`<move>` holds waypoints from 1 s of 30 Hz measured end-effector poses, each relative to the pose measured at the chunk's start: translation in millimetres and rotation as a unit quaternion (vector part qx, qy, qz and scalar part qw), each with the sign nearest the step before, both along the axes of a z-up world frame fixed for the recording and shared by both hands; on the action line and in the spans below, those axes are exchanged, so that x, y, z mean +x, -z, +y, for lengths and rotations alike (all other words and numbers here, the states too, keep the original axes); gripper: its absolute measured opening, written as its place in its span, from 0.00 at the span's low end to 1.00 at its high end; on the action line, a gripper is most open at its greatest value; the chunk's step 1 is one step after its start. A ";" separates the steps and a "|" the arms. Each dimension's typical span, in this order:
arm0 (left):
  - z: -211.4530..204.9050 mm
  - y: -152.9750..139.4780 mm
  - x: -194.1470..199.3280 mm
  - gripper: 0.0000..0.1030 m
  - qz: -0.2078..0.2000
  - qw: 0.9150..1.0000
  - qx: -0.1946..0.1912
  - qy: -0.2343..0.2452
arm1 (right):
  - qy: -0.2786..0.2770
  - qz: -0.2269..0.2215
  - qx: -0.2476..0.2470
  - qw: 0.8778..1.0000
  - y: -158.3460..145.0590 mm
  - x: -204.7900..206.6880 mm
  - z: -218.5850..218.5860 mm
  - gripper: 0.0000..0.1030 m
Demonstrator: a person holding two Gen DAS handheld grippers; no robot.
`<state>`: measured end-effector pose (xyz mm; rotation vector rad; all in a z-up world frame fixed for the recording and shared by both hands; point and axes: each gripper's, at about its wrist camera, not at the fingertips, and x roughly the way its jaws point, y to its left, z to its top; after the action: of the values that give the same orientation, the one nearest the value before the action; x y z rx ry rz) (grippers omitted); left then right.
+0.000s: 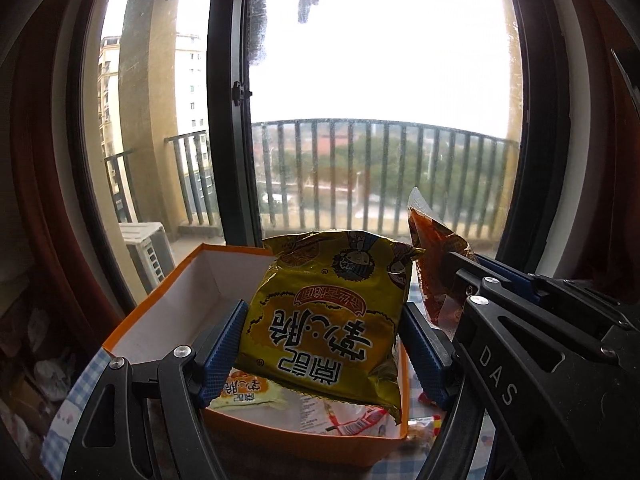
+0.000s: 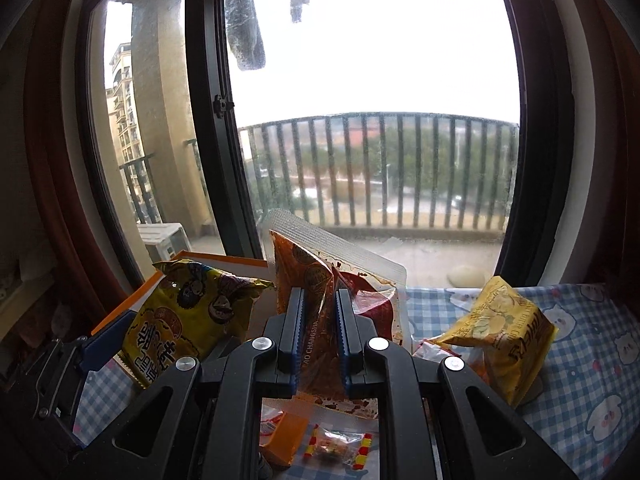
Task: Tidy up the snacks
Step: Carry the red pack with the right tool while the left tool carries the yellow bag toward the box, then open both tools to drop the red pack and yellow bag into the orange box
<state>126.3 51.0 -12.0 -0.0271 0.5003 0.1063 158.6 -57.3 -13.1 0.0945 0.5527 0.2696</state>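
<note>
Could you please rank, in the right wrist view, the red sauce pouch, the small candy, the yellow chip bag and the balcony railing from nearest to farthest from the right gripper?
1. Red sauce pouch: clamped in the right gripper.
2. Small candy: just below.
3. Yellow chip bag: on the right.
4. Balcony railing: outside the window.

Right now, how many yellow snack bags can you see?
2. One big yellow bag is held in the left gripper over the orange box. Another yellow bag lies on the checked cloth at the right. More may be hidden in the box.
</note>
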 end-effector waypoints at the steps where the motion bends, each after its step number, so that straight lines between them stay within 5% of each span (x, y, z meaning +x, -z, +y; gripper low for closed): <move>1: 4.2 2.0 2.2 0.75 0.004 1.000 -0.003 -0.004 | -0.004 0.005 0.001 1.000 2.2 4.4 4.1 0.17; 15: 54.0 26.4 37.7 0.76 0.070 0.995 0.010 -0.068 | -0.051 0.060 0.042 0.996 33.7 52.6 64.4 0.17; 19: 59.2 33.9 44.3 0.82 0.089 0.993 0.005 -0.076 | -0.067 0.078 0.043 0.994 43.8 63.4 75.8 0.17; 22: 59.8 35.1 46.2 0.98 0.096 0.993 -0.001 -0.067 | -0.090 0.102 0.049 0.989 52.4 69.3 83.7 0.17; 25: 56.1 35.4 46.6 0.99 0.097 0.993 0.009 -0.068 | -0.092 0.113 0.050 0.988 57.5 67.7 86.0 0.17; 26: 55.0 34.1 46.0 0.99 0.100 0.993 0.010 -0.066 | -0.093 0.116 0.047 0.988 57.2 67.2 85.9 0.19; 29: 57.5 32.3 45.4 0.99 0.098 0.993 0.012 -0.069 | -0.080 0.118 0.027 0.989 58.3 65.8 83.4 0.47; 30: 58.8 31.6 44.4 0.99 0.096 0.993 0.005 -0.065 | -0.069 0.112 0.019 0.991 57.5 66.3 80.3 0.65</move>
<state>170.7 109.8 -43.7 -0.0387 0.6910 0.2400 224.9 23.0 -70.6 0.1246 0.7785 0.4075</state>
